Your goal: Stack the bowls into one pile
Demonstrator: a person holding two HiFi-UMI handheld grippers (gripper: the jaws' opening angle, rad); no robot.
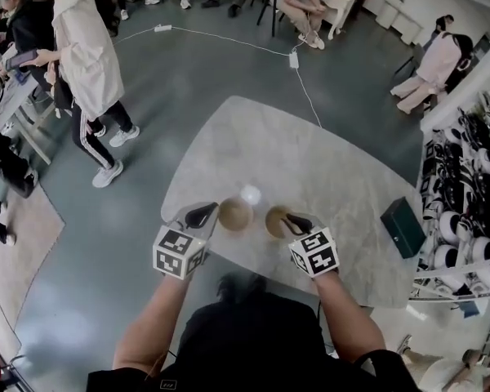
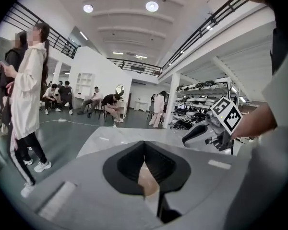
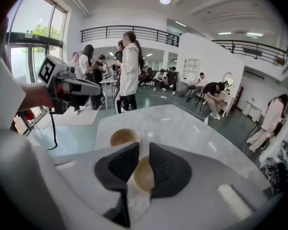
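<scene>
Two tan bowls stand side by side on the marble table (image 1: pixel 310 162) near its front edge: the left bowl (image 1: pixel 235 215) (image 3: pixel 124 137) and the right bowl (image 1: pixel 275 221) (image 3: pixel 144 175). My left gripper (image 1: pixel 202 212) (image 2: pixel 144 145) is shut and empty, raised just left of the left bowl, and a tan patch of bowl (image 2: pixel 148 181) shows below its jaws. My right gripper (image 1: pixel 296 219) (image 3: pixel 144 150) hangs above the right bowl, jaws a little apart with nothing between the pads. Each gripper also shows in the other's view: the right gripper (image 2: pixel 192 137) and the left gripper (image 3: pixel 97 87).
A dark green box (image 1: pixel 403 227) lies at the table's right edge. A person in a white coat (image 1: pixel 86 55) stands on the floor at the left, others sit at the back. Shoe racks (image 1: pixel 465 186) line the right side. A white cable (image 1: pixel 229 39) crosses the floor beyond the table.
</scene>
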